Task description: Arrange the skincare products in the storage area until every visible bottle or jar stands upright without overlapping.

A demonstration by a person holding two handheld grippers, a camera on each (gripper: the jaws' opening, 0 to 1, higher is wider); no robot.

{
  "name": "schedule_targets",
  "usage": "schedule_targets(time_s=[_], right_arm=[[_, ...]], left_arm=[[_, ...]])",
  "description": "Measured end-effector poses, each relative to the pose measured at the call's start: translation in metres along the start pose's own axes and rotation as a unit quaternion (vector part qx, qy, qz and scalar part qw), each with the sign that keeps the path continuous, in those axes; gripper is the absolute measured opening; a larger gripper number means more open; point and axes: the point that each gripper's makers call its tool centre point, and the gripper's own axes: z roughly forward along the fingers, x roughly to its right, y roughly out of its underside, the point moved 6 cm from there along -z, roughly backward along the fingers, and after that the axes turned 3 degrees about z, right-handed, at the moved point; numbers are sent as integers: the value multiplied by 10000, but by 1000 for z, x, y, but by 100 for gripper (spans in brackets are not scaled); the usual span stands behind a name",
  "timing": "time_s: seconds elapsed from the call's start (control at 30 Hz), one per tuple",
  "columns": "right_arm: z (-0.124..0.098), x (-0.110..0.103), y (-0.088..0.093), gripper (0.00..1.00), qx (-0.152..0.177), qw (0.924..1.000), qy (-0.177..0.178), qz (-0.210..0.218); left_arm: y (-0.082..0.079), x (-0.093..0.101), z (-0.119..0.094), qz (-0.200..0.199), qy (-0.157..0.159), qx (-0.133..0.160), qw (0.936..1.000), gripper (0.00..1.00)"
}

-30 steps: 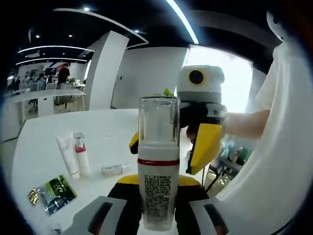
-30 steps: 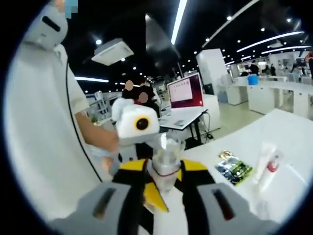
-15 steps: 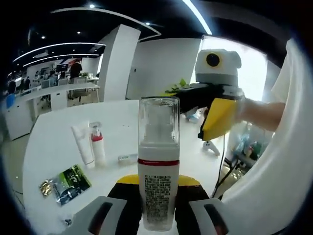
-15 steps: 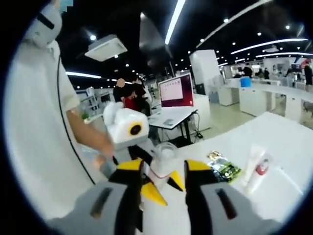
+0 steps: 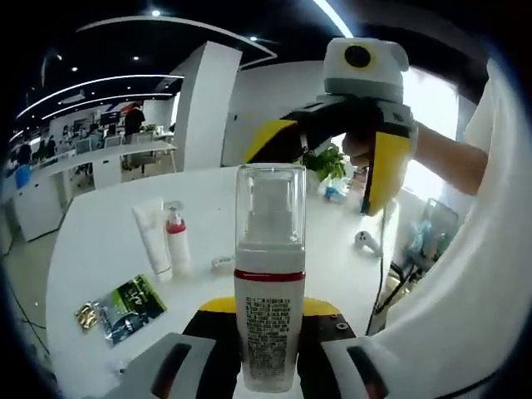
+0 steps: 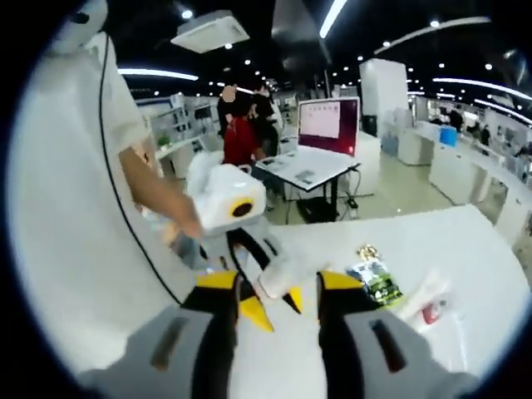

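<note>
One pump bottle [image 5: 268,283] is in your left tongs [image 5: 268,353], clenched upright and lifted clear of the desk [image 5: 91,249]. Beyond it a tube [image 5: 152,241] and a red-collared bottle [image 5: 177,243] already stand. A small item [image 5: 221,263] near them lies flat, and a foil sachet [image 5: 123,303]. Your right tongs [image 6: 278,309] hang released, empty. Most work remains.

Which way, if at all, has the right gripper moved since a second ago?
Yes. In the left gripper view the right gripper has risen clear of the held pump bottle, judged against the white pillar behind.
</note>
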Motion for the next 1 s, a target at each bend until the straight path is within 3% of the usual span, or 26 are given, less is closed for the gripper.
schedule_targets(time_s=[0.1, 0.17, 0.27, 0.43, 0.5, 0.57, 0.8, 0.9, 1.0], right_arm=[[3, -9, -7, 36, -252, 9972, -646, -288], [4, -12, -5, 36, -531, 9940, -866, -411], [7, -9, -5, 34, -827, 9896, -918, -735], [14, -10, -4, 31, -1167, 9826, -1166, -853], [17, -11, -4, 28, -1195, 9815, -1278, -776], [21, -9, -4, 22, -1286, 9792, -1226, -980], [29, -16, -8, 21, -1471, 9738, -1422, -990], [34, -18, -9, 20, -1555, 9725, -1410, -1006], [38, -13, -8, 20, -1648, 9725, -1323, -980]], left_arm=[[4, 7, 0, 150, 174, -27, 9997, 24], [6, 11, 0, 222, 296, -33, 9993, 24], [7, 15, 0, 315, 412, -53, 9986, 24], [6, 18, -2, 334, 558, 19, 9979, 24], [7, 18, -3, 326, 578, 34, 9978, 24], [8, 19, -4, 356, 628, 36, 9974, 24], [16, 20, -9, 356, 671, 91, 9971, 25], [20, 13, -10, 415, 381, 121, 9983, 26], [25, 5, -12, 160, 225, 185, 9994, 27]])
